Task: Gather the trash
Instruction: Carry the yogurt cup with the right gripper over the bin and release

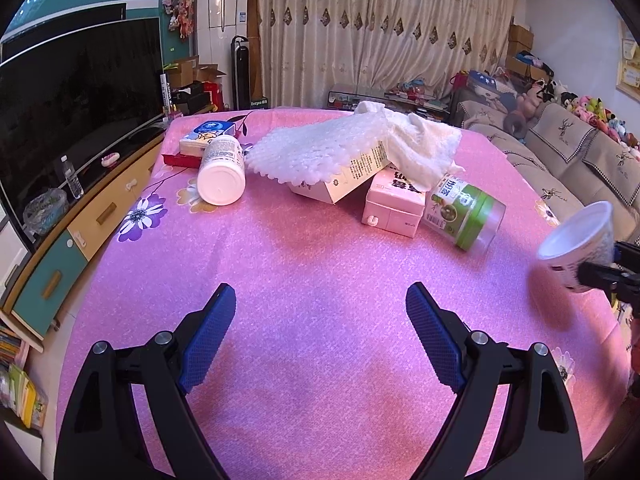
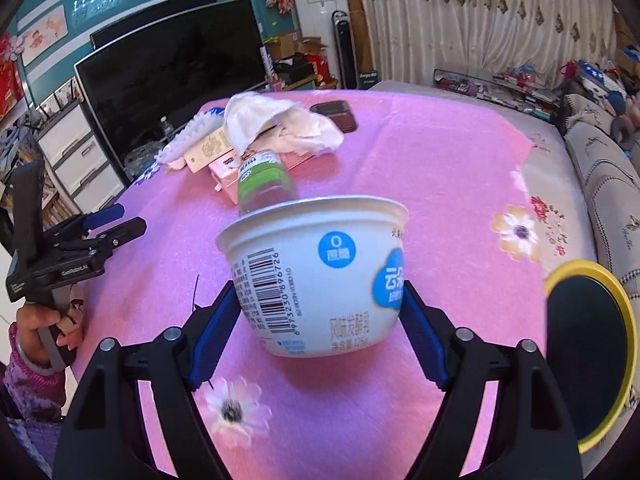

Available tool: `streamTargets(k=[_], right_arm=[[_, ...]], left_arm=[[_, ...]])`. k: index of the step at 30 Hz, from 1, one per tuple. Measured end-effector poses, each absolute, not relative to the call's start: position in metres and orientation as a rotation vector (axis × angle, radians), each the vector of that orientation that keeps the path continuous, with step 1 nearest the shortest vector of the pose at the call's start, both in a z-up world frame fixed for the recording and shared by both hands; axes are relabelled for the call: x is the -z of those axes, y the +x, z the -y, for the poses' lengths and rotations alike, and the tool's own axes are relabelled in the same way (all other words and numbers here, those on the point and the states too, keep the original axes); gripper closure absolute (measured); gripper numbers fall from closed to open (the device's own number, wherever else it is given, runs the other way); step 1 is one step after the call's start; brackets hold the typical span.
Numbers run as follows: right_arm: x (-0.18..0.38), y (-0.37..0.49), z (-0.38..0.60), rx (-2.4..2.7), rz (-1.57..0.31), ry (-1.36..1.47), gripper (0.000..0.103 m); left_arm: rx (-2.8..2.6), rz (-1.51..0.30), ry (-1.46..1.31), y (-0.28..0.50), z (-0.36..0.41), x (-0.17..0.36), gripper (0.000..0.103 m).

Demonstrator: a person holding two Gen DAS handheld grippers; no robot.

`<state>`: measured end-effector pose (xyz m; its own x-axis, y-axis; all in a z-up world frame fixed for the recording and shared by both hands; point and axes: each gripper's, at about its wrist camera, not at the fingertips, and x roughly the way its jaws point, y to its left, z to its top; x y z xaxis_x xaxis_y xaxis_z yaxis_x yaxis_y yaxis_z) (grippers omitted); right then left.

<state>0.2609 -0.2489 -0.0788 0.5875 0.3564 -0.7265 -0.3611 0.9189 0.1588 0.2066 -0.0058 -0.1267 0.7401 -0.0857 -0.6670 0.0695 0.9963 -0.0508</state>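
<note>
— Yogurt cup (image 2: 320,272) sits clamped in my right hand-held gripper (image 2: 320,316), both blue pads pressed on its sides, rim up and tilted. It's off the surface (image 2: 400,184); in the left wrist view the same cup (image 1: 576,248) hangs at three o'clock, mouth turned toward the middle of the pink cloth.

— And your left one?

— My left hand-held gripper (image 1: 320,332) is spread wide with nothing between the pads, only bare pink cloth under it. From the right wrist view I see it at nine o'clock (image 2: 108,224), a hand (image 2: 44,328) in a pink sleeve gripping its handle.

— Where's the remaining trash?

— In the left view it's heaped toward twelve o'clock. A white bottle (image 1: 222,172) lies on its side at eleven, just in front of a blue-and-white box (image 1: 206,136). A white bumpy sheet (image 1: 316,152) and a white cloth (image 1: 420,140) drape over a cream carton (image 1: 352,176), which leans on a pink carton (image 1: 394,204). A green-labelled jar (image 1: 466,212) lies tipped at one o'clock, touching the pink carton.

— Anything by the cup?

— A yellow-rimmed round opening (image 2: 588,352), dark inside, sits at four o'clock in my right view, off the surface's edge.
</note>
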Motion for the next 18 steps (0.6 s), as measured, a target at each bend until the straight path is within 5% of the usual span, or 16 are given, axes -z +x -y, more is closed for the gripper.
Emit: streamTargets(k=[18], right_arm=[[0.136,0.265,0.452,0.198,-0.864,0.248,0.028]], left_arm=[[0.086,-0.735,0.009,0.205,0.015,0.127,0.017]])
